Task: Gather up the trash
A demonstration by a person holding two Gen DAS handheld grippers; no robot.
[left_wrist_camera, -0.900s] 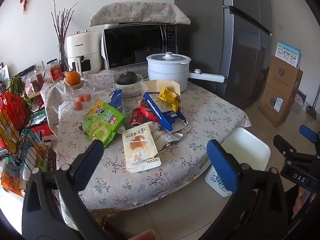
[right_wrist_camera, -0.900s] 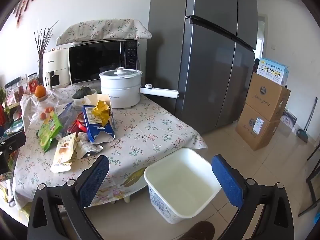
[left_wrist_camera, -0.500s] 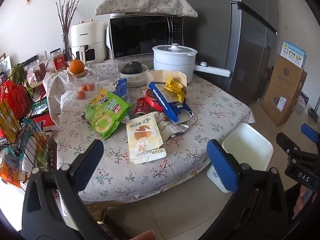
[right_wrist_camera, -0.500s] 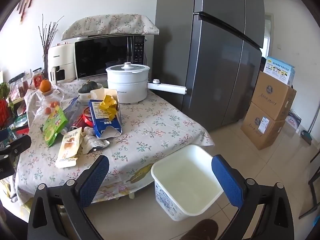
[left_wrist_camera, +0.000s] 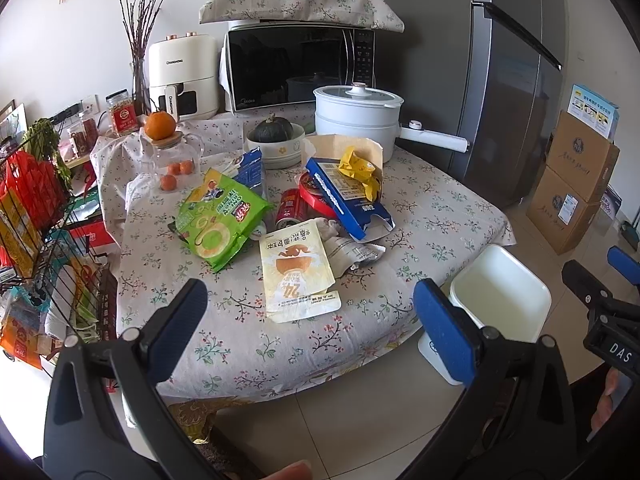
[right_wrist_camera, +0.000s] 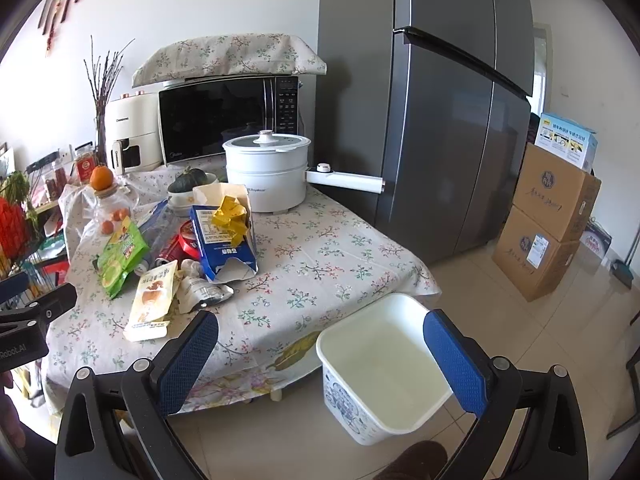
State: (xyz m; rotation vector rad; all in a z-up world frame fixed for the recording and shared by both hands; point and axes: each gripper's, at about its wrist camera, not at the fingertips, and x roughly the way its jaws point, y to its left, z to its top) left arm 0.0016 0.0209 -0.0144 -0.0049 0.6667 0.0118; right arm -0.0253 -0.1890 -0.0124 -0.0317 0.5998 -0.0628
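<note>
Both tongs released, nothing held: left tongs (left_wrist_camera: 306, 312) hover off the near edge of the bench (left_wrist_camera: 440, 208), right tongs (right_wrist_camera: 320, 354) hang above the floor by the white bin (right_wrist_camera: 384, 364). The bin stands on the floor just beside the bench's right corner and looks empty, so I judge collection has not begun. The trash lies clustered mid-bench: yellow pouch (left_wrist_camera: 296, 276) nearest me, flat on the cloth; a crumpled grey wrapper (left_wrist_camera: 352, 252) touching its right edge; green snack bag (left_wrist_camera: 220, 216) to the left; torn blue carton (left_wrist_camera: 348, 196) with a yellow wrapper (left_wrist_camera: 358, 170) sitting in it; a red can (left_wrist_camera: 290, 208) on its side behind the pouch. Plan: start with the yellow pouch using the left tongs, since it is closest and unobstructed. It lies flat, so I should come in low at its near edge, one finger sliding under the lip, to avoid pinching the tablecloth with it. Carry it right and let go only when directly over the bin opening. Risk: the light film may cling to a pad or flutter out past the rim. Leave the white pot (left_wrist_camera: 358, 116), the squash bowl (left_wrist_camera: 276, 144) and the orange (left_wrist_camera: 160, 125) alone; they are not trash.
</note>
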